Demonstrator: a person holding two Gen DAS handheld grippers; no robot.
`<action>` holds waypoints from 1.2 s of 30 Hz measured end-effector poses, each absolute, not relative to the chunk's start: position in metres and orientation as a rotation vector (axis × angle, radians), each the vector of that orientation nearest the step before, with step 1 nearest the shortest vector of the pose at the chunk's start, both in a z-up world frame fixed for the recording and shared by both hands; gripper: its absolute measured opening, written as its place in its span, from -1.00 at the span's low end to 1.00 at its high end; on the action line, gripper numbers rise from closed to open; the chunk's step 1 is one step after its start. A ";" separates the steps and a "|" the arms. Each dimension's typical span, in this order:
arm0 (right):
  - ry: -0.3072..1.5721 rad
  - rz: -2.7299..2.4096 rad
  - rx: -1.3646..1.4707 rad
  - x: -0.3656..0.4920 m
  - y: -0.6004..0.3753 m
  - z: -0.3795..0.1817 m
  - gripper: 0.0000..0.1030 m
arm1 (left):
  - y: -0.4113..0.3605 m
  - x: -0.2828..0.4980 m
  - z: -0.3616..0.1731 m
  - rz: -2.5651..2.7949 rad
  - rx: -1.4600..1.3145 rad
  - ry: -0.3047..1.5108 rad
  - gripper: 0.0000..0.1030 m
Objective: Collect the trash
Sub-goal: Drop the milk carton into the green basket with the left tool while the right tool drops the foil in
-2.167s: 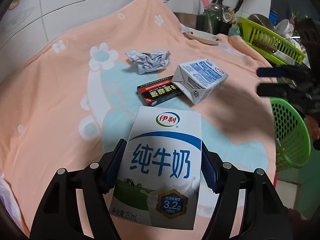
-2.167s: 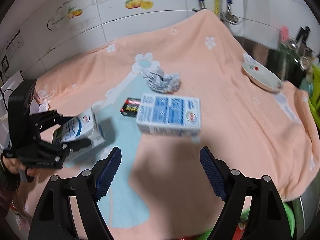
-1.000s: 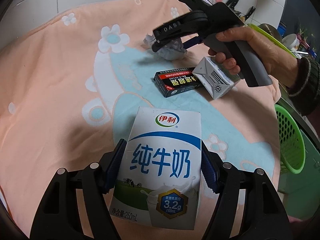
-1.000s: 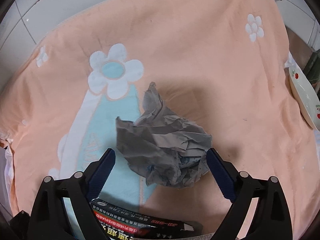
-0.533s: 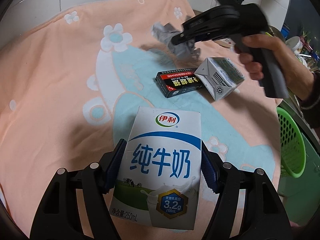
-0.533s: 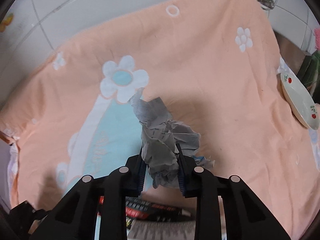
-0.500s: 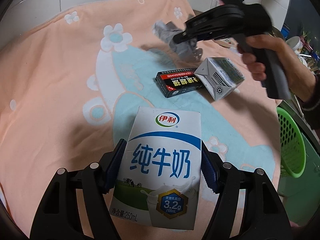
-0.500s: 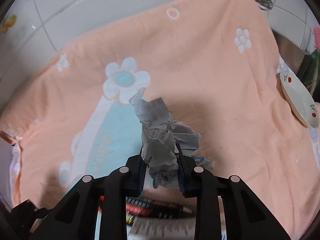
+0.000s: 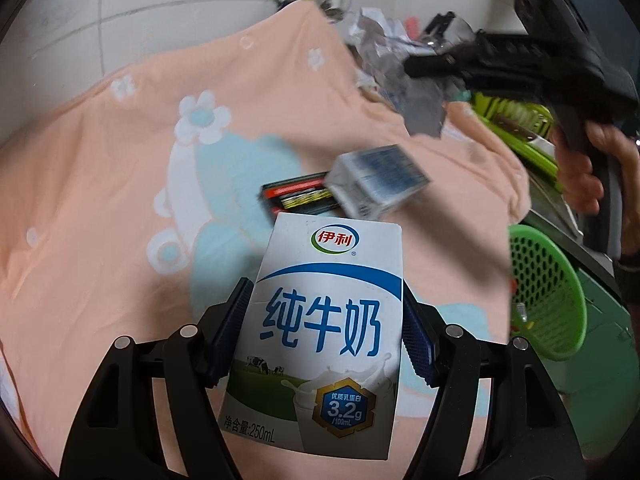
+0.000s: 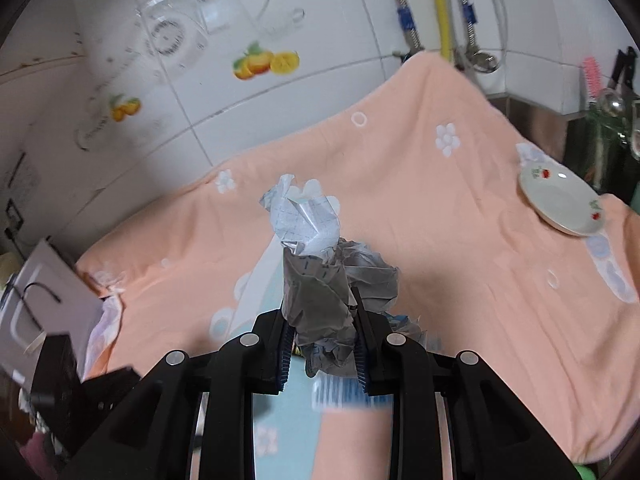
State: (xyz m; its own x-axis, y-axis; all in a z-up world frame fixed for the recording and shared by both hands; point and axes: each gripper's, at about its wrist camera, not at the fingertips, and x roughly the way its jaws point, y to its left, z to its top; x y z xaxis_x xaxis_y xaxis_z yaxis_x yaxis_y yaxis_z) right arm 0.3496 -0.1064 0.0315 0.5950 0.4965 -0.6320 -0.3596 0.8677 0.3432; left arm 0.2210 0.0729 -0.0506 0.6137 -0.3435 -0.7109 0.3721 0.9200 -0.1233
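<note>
My left gripper is shut on a white and blue milk carton, held above the peach flowered cloth. My right gripper is shut on a crumpled grey paper ball, lifted clear of the cloth. From the left wrist view that paper ball hangs at the upper right from the right gripper, with a hand on its handle. A second small blue and white carton and a black and red box lie on the cloth behind the held carton.
A green mesh basket hangs off the cloth's right edge. A green dish rack stands at the far right. A white saucer sits on the cloth's far right. Tiled wall and pipes rise behind.
The right gripper closed on the paper ball, then lifted it up and to the right, off the cloth. The left gripper rose a little with the milk carton still in it.
</note>
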 end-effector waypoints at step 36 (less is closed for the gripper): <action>0.933 0.051 0.319 0.086 -0.353 -0.092 -0.07 | -0.173 0.147 -0.068 -0.820 0.116 0.839 0.33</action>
